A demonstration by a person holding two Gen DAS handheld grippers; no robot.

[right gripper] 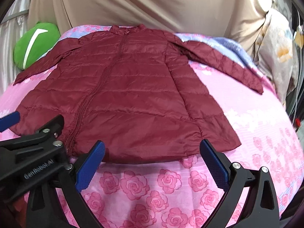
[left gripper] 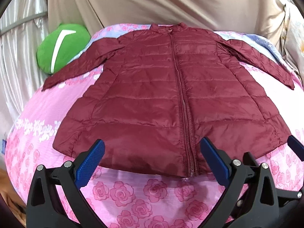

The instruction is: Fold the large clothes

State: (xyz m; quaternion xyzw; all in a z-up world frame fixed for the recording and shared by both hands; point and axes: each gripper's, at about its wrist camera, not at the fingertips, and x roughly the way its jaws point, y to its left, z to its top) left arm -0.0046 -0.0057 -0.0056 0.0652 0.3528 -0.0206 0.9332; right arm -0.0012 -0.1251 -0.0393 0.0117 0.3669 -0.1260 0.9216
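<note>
1. Left tongs (left gripper: 152, 160), seen from the left wrist camera, stand wide open with nothing between the blue pads (left gripper: 91, 163); they sit just at the near hem of the jacket (left gripper: 171, 98), apart from the cloth. The maroon quilted jacket lies flat on the bed (left gripper: 144, 193), front up, zipped, collar far away, both sleeves spread out to the sides. A green cushion (left gripper: 62, 47) rests beyond the left sleeve, with a beige curtain (left gripper: 171, 1) behind

2. Right tongs (right gripper: 152, 161), seen from the right wrist camera, also gape wide and hold nothing, hovering at the hem right of the zip (right gripper: 91, 95). The left tongs (right gripper: 38, 144) show at the left edge, over the pink rose-print bedsheet (right gripper: 152, 193)
</note>
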